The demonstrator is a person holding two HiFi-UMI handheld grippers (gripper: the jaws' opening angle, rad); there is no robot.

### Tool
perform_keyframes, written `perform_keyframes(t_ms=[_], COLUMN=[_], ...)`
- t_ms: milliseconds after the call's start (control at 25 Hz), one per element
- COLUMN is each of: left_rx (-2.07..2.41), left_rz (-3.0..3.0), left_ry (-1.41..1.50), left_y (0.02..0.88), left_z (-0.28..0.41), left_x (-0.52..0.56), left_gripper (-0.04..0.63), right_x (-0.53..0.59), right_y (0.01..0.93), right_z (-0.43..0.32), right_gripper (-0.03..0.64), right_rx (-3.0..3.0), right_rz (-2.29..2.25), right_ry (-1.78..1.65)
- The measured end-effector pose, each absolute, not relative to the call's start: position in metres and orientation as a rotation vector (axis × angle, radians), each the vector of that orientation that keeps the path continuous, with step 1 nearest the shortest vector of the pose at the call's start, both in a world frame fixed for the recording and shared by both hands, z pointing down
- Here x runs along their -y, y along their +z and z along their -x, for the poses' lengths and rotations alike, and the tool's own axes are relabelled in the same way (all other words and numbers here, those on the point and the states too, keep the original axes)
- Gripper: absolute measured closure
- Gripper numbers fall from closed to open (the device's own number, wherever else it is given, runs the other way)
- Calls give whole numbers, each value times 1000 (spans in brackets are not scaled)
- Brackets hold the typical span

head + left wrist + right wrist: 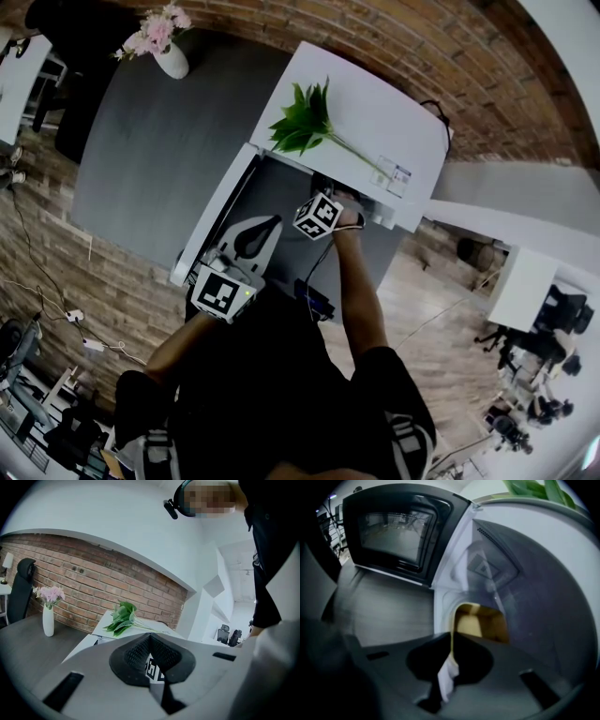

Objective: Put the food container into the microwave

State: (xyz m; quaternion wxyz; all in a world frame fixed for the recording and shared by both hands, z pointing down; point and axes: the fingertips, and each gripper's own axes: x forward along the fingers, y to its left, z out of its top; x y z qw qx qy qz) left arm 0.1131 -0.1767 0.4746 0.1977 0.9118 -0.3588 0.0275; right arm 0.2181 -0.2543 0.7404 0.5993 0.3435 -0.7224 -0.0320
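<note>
My right gripper is shut on the thin rim of the food container, a clear tub with a yellowish base, held inside the white microwave. The dark glass door stands swung open to the left. From the head view, the right gripper reaches under the microwave's top, and the container is hidden there. My left gripper hangs back near the open door's edge. In its own view the left gripper is shut with nothing in it.
A green leafy sprig lies on top of the microwave. A white vase of pink flowers stands at the far corner of the grey table. A brick wall runs behind. The open door bounds the left side of the opening.
</note>
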Motion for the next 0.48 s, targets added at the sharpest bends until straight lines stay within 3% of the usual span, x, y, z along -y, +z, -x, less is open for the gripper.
perform_keyframes(t_ms=[240,360,480], left_rx=[999,1000,1001], left_rz=[-2548,-2543,-2548], left_ry=[76,75,74], left_y=[476,475,474], left_z=[-113,-112,-111], left_x=[177,177,177], left_gripper=[560,560,560], right_x=[260,261,263], right_y=[735,730,725], right_z=[-220,-220,-220], right_gripper=[578,501,499], right_rx=[1668,1670,1677], right_rz=[-828,-856,-882], right_ry=[-90,-93,-100])
